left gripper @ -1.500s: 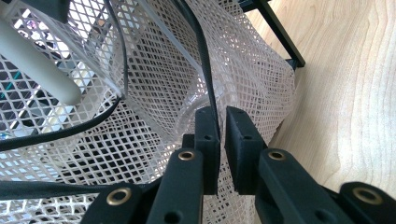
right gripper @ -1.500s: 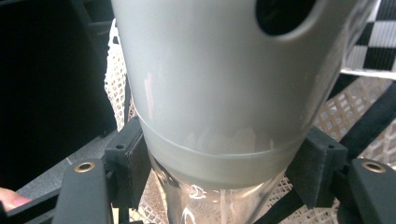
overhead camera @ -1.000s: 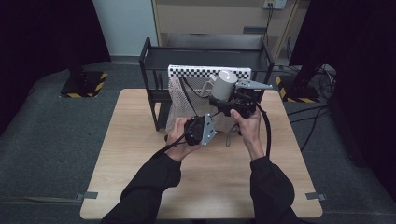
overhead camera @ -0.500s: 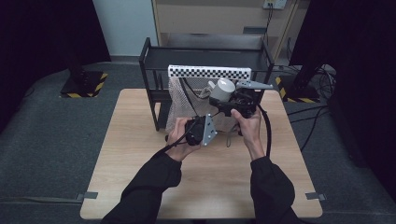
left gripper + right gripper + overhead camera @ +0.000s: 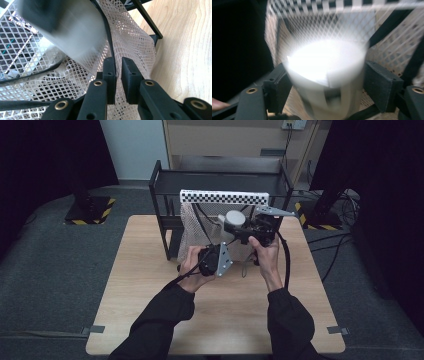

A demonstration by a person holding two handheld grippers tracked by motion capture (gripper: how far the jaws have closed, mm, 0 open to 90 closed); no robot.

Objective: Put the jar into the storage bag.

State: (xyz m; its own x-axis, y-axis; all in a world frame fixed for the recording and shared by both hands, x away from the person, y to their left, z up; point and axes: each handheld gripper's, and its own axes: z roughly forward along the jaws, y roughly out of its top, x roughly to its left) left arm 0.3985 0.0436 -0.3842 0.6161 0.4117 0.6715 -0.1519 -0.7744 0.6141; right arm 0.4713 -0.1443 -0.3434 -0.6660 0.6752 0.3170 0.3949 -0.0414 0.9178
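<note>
The white cup (image 5: 325, 75) sat clamped between the right hand-held gripper's (image 5: 250, 231) jaws, above the mesh bag (image 5: 135, 37) (hung from the rack (image 5: 165, 195)). The left hand-held gripper (image 5: 118, 75) pinched the bag's edge; it should hold the mouth wide during lowering.

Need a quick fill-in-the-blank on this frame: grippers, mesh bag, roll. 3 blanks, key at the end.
1. The right gripper is shut on a white ____.
2. The left gripper pinches the rim of the white ____ bag.
3. The bag hangs from the black ____ at the far edge of the wooden table.

Missing words: roll; mesh; rack
</note>
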